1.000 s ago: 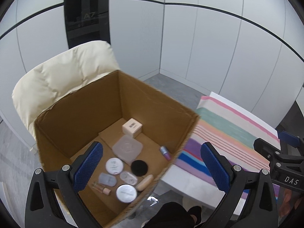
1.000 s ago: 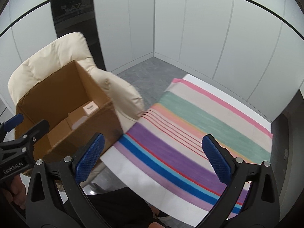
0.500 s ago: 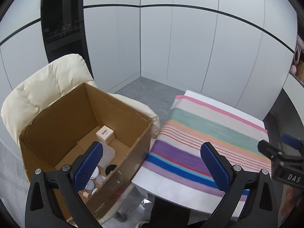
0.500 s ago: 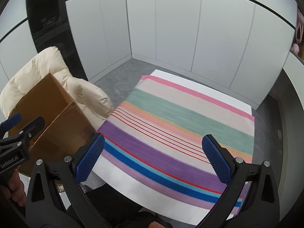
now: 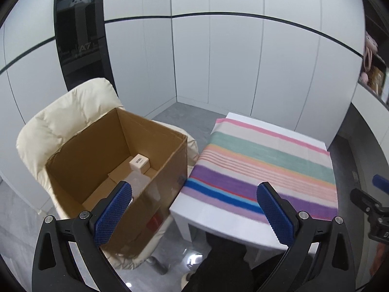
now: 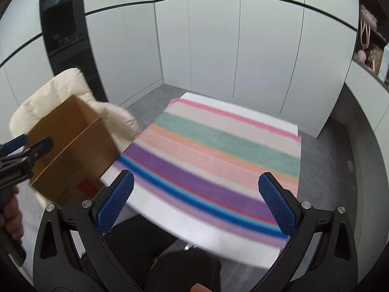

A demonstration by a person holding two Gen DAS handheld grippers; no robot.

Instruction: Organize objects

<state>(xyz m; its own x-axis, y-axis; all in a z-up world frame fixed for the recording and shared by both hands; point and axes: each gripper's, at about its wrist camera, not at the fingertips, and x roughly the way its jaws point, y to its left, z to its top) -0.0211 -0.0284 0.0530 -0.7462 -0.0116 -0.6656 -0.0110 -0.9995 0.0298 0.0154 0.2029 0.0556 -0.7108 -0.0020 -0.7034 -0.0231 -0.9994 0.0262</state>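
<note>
An open cardboard box [image 5: 150,160] stands on a cream padded chair [image 5: 63,116] at the left. Inside it I make out a small cream carton [image 5: 139,162] and a pale flat lid [image 5: 138,182]; the other small items lie hidden behind the box's near wall. My left gripper [image 5: 194,211] hangs open and empty, high between the box and the table. My right gripper [image 6: 195,202] is also open and empty, above the near edge of the striped cloth [image 6: 218,150]. The box [image 6: 70,150] shows at the left of the right wrist view.
A white table [image 5: 218,221] covered by the striped cloth [image 5: 262,165] stands right of the chair. White wall panels [image 5: 218,60] close the far side. Shelves with soft toys [image 6: 369,46] are at the right. A person's dark-clothed legs [image 6: 170,262] are below the grippers.
Both grippers have pulled up and away from the box and swung right toward the table. The box's contents have mostly dropped out of sight. Both stay open.
</note>
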